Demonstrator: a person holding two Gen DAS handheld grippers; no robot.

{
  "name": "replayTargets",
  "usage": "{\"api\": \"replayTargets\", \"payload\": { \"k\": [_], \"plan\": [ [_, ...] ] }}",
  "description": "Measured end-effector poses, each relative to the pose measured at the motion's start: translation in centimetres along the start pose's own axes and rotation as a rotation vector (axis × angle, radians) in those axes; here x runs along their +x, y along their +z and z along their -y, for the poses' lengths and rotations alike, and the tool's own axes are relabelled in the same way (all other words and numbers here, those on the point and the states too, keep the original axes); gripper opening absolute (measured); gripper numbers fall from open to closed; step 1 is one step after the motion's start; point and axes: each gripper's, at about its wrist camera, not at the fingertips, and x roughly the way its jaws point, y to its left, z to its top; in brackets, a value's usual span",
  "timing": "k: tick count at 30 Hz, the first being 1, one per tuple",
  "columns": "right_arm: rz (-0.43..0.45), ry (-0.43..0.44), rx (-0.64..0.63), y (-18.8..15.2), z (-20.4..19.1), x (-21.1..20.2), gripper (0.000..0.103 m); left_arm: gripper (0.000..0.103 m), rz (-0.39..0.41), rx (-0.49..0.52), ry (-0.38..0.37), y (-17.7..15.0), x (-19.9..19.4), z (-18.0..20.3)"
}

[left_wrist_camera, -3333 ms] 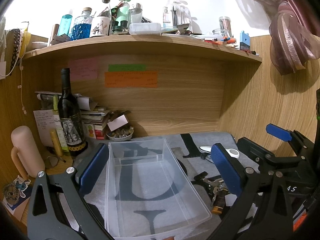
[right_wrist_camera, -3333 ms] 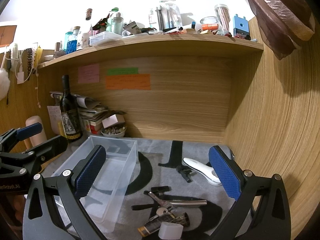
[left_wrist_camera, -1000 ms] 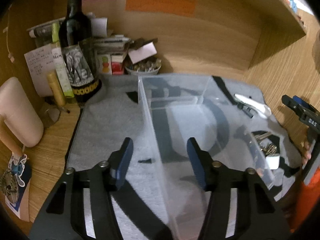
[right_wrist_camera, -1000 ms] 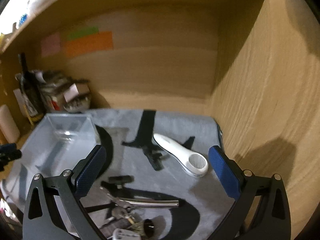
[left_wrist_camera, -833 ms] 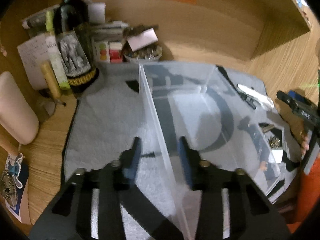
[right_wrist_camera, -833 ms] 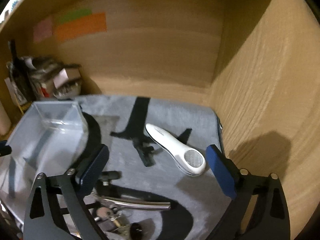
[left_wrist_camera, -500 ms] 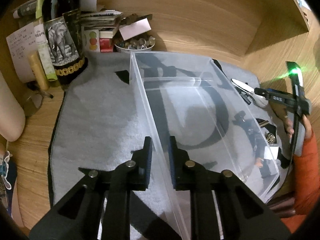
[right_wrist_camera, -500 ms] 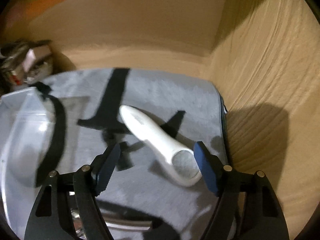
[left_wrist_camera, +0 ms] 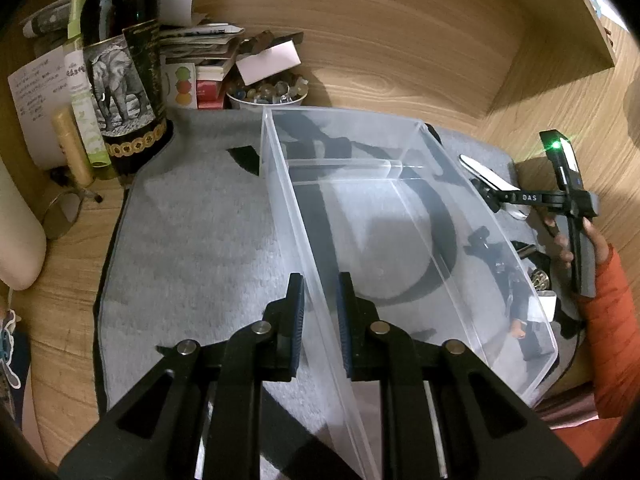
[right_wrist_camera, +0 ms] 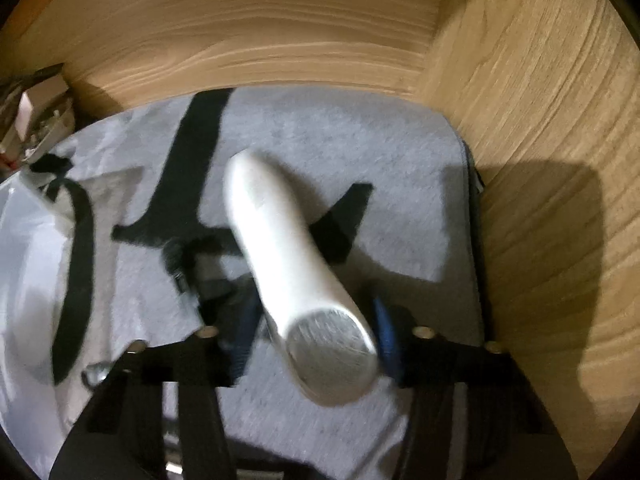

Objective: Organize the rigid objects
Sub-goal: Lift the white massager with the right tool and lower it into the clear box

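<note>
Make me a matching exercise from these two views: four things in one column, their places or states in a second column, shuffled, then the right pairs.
1. left gripper
2. white handheld tool
3. wine bottle
4. bowl of marbles

a. behind the bin, by the back wall
b. between the closing right gripper fingers
c. upright at the mat's left corner
d. clamped on the clear bin's wall

Pairs: 1-d, 2-b, 3-c, 4-a

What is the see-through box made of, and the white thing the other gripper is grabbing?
The see-through box looks like clear, glossy plastic: the mat's black pattern shows through its thin, shiny walls. The white tool looks like smooth hard plastic with a satin sheen; its round end seems to be a dull grey rough patch, maybe metal, but blur leaves that unsure.
</note>
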Motion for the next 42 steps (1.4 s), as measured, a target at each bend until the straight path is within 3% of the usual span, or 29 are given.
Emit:
{"api": "replayTargets", "payload": {
  "k": [10,20,34,42],
  "plan": [
    [0.041,-0.002,-0.025,-4.4,-2.3,-2.3,0.038,0.017,0.012,0.009,0.005,-0.1,0.0,0.1],
    [0.276,0.031,-0.03,-6.7,-4.6,-9.8,0.036,0.016,0.038,0.024,0.043,-0.1,-0.1,0.6],
    [0.531,0.173,-0.133,-4.3,-12.1,-15.8,0.037,0.016,0.054,0.042,0.054,-0.2,-0.1,0.7],
    [0.507,0.273,-0.255,-4.1,-18.0,-14.6,0.037,0.016,0.056,0.044,0.043,-0.2,0.0,0.5]
  ]
}}
